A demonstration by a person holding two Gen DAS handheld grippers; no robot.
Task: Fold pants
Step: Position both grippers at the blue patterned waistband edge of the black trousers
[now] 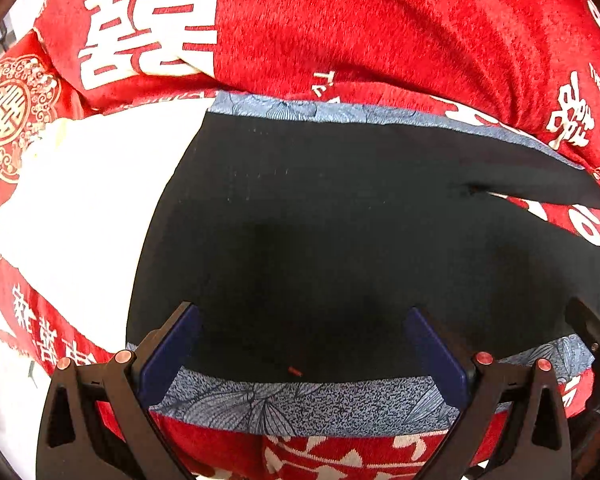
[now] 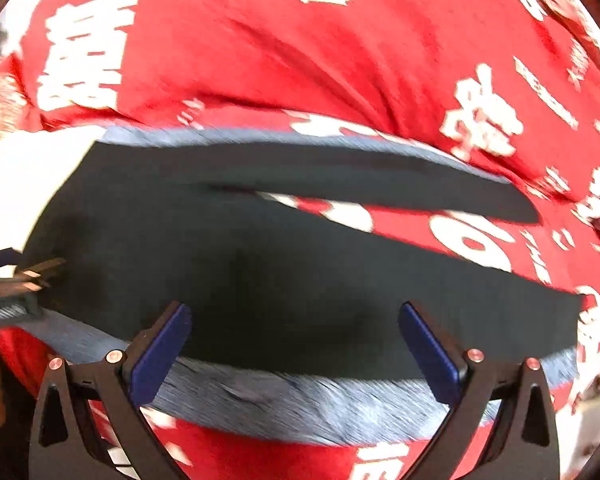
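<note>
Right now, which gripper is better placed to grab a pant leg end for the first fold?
Probably the right gripper: its view shows both leg ends of the black pants off to its right side. The left gripper, also open, faces the waist part near the white sheet.

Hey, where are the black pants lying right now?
The black pants lie spread flat on a blue patterned cloth over the red blanket, just ahead of both open grippers, legs running off to the right.
</note>
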